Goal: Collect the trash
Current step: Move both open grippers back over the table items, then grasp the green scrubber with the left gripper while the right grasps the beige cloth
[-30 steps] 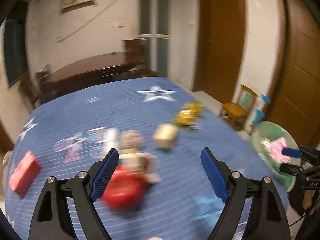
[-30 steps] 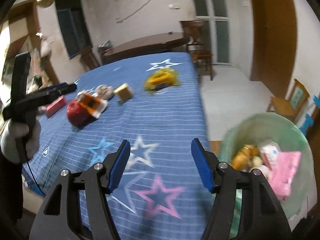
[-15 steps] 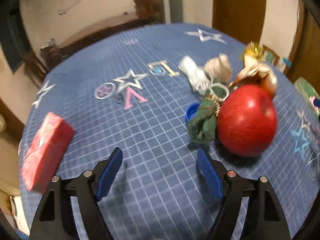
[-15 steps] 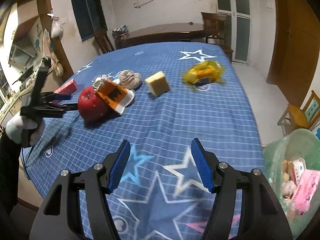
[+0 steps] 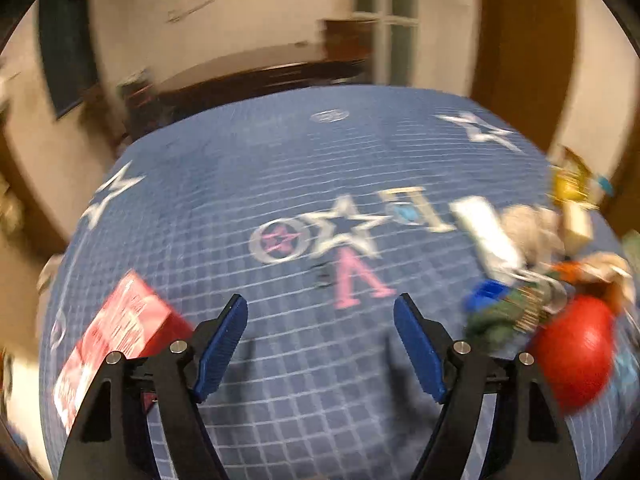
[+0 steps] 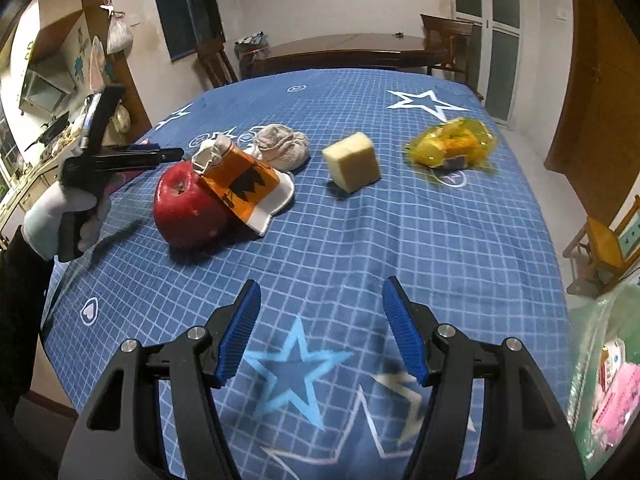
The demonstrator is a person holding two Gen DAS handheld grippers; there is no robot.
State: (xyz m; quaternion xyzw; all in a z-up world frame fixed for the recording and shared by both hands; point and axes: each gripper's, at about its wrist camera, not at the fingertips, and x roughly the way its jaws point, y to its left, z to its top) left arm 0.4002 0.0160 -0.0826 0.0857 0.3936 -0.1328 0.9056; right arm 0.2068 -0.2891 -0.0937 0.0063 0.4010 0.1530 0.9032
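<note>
Between tongs (image 5: pixel 320 344): bare blue cloth (image 5: pixel 304 412).

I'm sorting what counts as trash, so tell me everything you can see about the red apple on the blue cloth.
The red apple is round, glossy and whole, with small pale specks and its stem dimple facing up. It sits on the blue checked cloth. A crumpled orange carton leans on its top right side. Neither gripper touches it.
</note>
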